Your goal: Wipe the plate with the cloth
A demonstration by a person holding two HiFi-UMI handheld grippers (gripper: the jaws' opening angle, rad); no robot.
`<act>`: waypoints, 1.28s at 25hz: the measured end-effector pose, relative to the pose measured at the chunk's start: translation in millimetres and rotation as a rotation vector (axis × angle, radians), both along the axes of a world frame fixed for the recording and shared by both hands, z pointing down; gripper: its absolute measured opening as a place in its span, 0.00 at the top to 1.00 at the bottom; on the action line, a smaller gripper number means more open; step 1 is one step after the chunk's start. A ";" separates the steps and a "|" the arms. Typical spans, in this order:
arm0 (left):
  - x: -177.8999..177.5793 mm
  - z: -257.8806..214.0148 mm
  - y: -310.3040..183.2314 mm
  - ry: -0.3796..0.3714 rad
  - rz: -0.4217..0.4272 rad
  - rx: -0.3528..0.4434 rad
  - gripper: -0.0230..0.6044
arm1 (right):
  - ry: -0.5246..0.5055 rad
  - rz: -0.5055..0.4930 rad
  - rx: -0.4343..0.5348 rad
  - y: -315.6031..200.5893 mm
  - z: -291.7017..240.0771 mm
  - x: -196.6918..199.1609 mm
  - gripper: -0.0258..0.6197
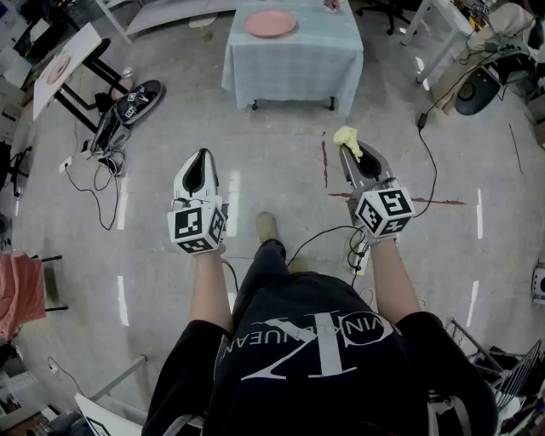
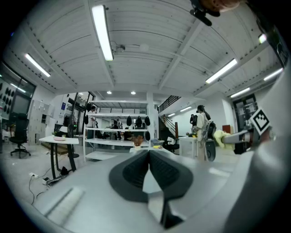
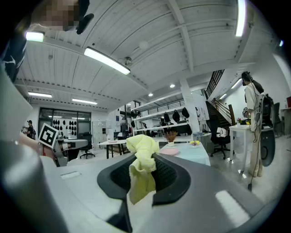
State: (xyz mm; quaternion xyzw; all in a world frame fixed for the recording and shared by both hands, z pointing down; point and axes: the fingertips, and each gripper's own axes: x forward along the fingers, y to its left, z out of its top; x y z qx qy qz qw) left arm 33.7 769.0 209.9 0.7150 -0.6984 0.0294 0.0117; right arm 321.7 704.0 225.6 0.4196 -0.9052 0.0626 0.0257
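Observation:
A pink plate lies on a table with a pale blue cloth cover at the far end of the room; it also shows as a small pink plate in the right gripper view. My right gripper is shut on a yellow cloth, which bunches above the jaws and hangs between them as yellow cloth. My left gripper is shut with nothing in it, its dark pads pressed together. Both grippers are held over the floor, well short of the table.
A folding stand with a white board and a wheeled base with cables stand at the left. A chair base and desks are at the right. A person stands far off. Red tape marks cross the floor.

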 end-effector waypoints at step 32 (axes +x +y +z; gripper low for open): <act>-92.5 31.1 -221.6 0.047 0.099 -0.051 0.96 | -0.055 0.109 -0.077 -205.8 37.9 -78.2 0.83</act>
